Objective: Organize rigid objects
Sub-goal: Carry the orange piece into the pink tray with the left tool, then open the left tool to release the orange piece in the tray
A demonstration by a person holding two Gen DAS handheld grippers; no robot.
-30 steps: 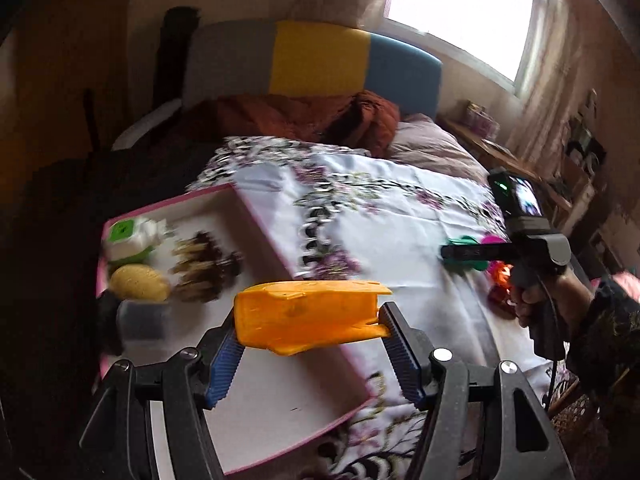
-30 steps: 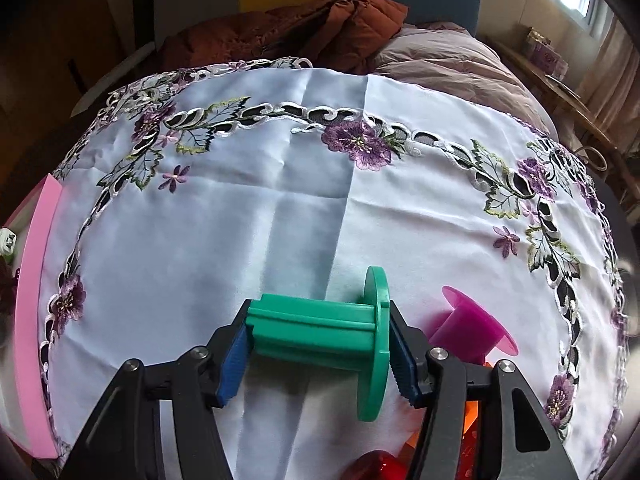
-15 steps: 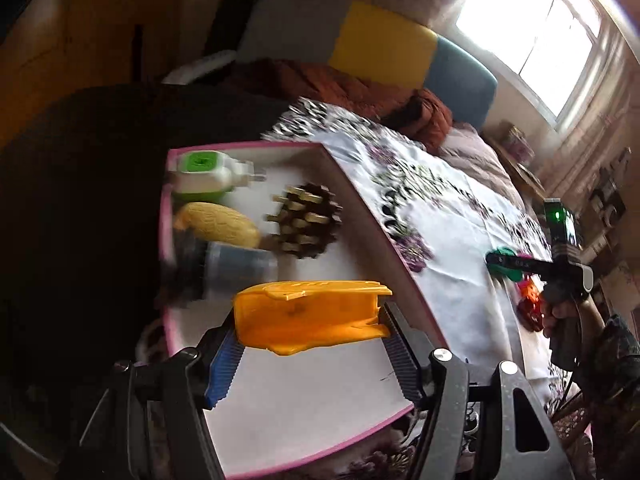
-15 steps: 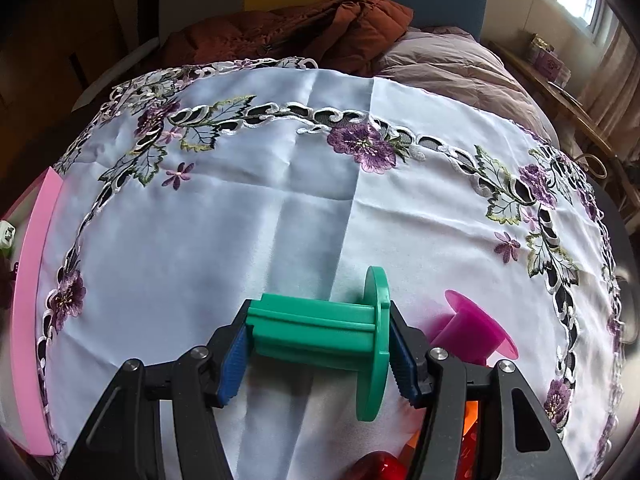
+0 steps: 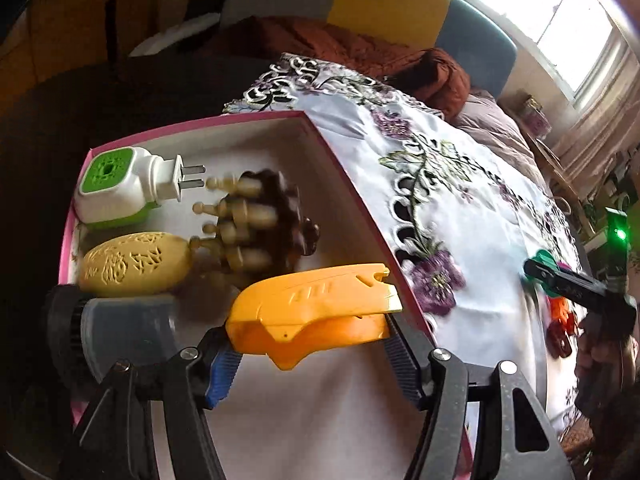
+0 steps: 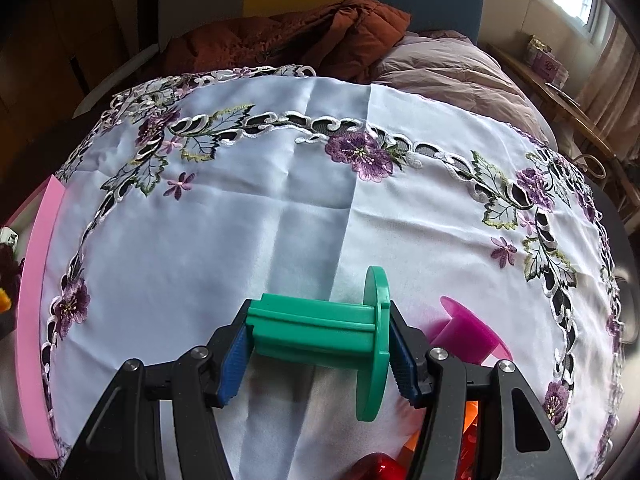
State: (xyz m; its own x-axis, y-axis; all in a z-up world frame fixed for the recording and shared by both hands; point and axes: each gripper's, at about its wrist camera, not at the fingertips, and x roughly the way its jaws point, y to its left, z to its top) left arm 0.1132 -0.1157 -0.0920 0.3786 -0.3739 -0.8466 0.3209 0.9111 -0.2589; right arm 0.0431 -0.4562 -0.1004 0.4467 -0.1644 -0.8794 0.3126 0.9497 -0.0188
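Observation:
My left gripper [image 5: 312, 344] is shut on an orange plastic piece [image 5: 316, 304] and holds it over the pink-rimmed tray [image 5: 192, 122]. The tray holds a green-and-white plug-in device [image 5: 120, 188], a carved yellow egg-shaped object [image 5: 132, 264], a dark wooden massager with pale pegs [image 5: 256, 220] and a grey-and-black cylinder [image 5: 116, 336]. My right gripper [image 6: 320, 352] is shut on a green spool [image 6: 332, 336] just above the embroidered white tablecloth [image 6: 256, 208]. A magenta spool [image 6: 468, 332] lies to its right.
Red and orange pieces [image 6: 468, 440] lie by the right gripper, partly hidden. The tray's pink edge [image 6: 32, 320] shows at the left of the right wrist view. A rust jacket [image 6: 288, 40] and a mauve quilt [image 6: 460, 72] lie behind the table.
My left gripper has swung left and closer over the tray with the orange piece. My right gripper has stayed almost still with the green spool.

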